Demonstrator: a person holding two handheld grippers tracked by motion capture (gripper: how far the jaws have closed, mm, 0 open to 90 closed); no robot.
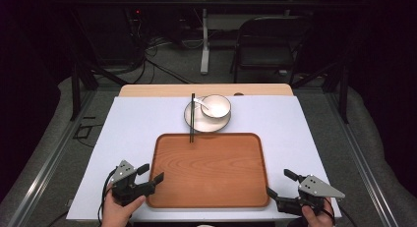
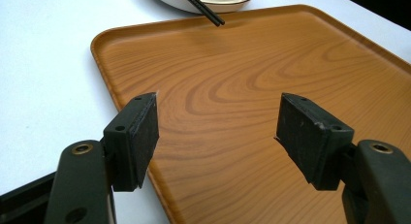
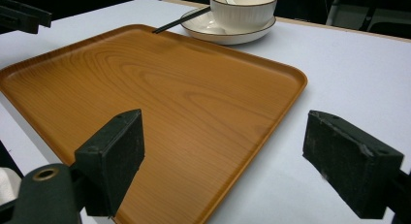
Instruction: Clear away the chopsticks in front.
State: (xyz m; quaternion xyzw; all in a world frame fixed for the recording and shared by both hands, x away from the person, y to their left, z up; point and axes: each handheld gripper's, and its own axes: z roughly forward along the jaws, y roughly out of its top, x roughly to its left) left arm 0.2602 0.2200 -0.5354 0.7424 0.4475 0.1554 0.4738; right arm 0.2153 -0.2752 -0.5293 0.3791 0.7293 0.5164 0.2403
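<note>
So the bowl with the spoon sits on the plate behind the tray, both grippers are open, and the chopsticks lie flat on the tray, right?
Not quite. The chopsticks rest across the plate, only their tips overhanging the tray, as the high view shows. The rest holds: bowl, left gripper and right gripper open.

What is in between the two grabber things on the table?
The wooden tray lies between the left gripper and the right gripper, with nothing on its near part. The high view shows it. Both grippers' fingers are open.

The bare, wood-grained tray (image 1: 208,170) lies flat on the white table (image 1: 133,128), apparently just beside both open grippers.
</note>
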